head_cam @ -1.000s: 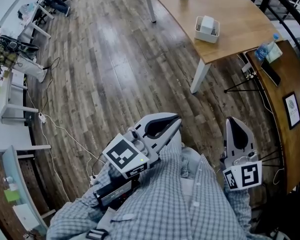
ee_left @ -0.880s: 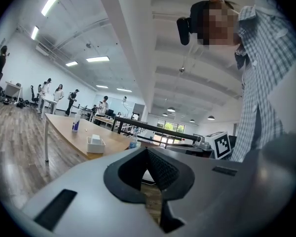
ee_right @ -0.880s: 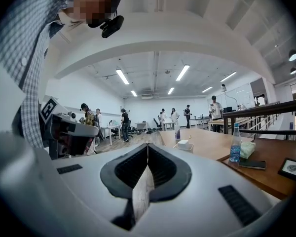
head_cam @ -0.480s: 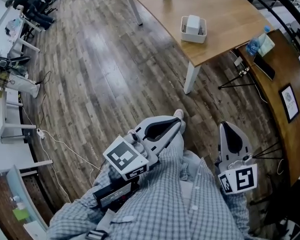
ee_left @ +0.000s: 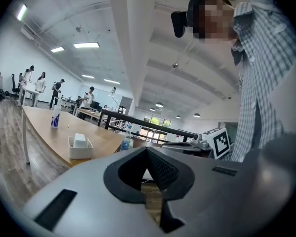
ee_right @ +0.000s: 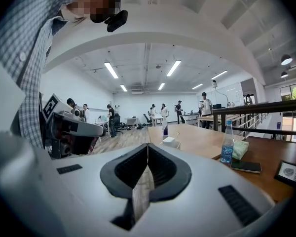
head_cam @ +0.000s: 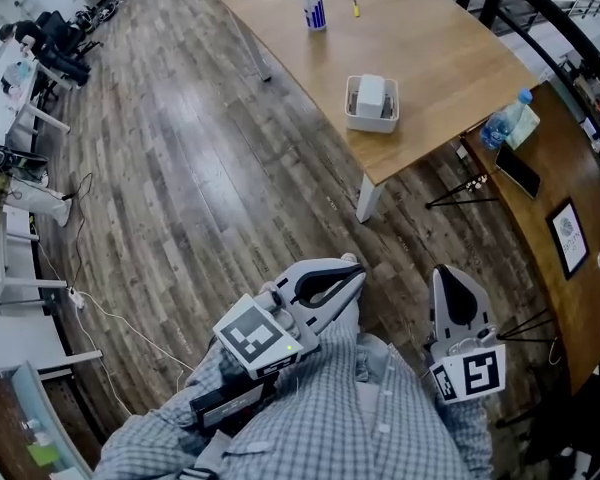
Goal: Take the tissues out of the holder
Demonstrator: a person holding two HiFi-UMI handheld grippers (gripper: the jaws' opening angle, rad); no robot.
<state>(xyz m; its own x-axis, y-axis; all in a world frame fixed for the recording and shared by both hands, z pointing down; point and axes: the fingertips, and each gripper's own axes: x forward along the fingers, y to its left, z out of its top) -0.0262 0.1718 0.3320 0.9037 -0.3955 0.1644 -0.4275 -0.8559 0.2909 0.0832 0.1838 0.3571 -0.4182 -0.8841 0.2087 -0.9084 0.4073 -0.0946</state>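
The left gripper (head_cam: 354,269) is held low against a checked shirt (head_cam: 380,423), and its jaws are seen pressed together with nothing between them; in the left gripper view the two dark pads meet at their tips (ee_left: 147,150). The right gripper (head_cam: 448,272) is held beside it, just off the shirt's other side, and its jaws are likewise brought together at the tips and grip nothing, as is shown in the right gripper view (ee_right: 147,146). The tissues (head_cam: 370,93) are found as a white block standing in a white holder (head_cam: 371,120), which is set near the nearer end of a light wooden table (head_cam: 430,48), well apart from both grippers. The holder is also made out in the distance in the left gripper view (ee_left: 80,148) and, smaller, in the right gripper view (ee_right: 168,142). A spray bottle (head_cam: 312,3) with a blue label is placed farther back on the same table, and a small yellow object (head_cam: 356,8) lies near it. On a darker desk (head_cam: 550,188) to the right, a water bottle (head_cam: 500,124), a phone (head_cam: 518,171) and a framed picture (head_cam: 568,238) are laid out. A wood-plank floor (head_cam: 200,168) is spread between the person and the table.
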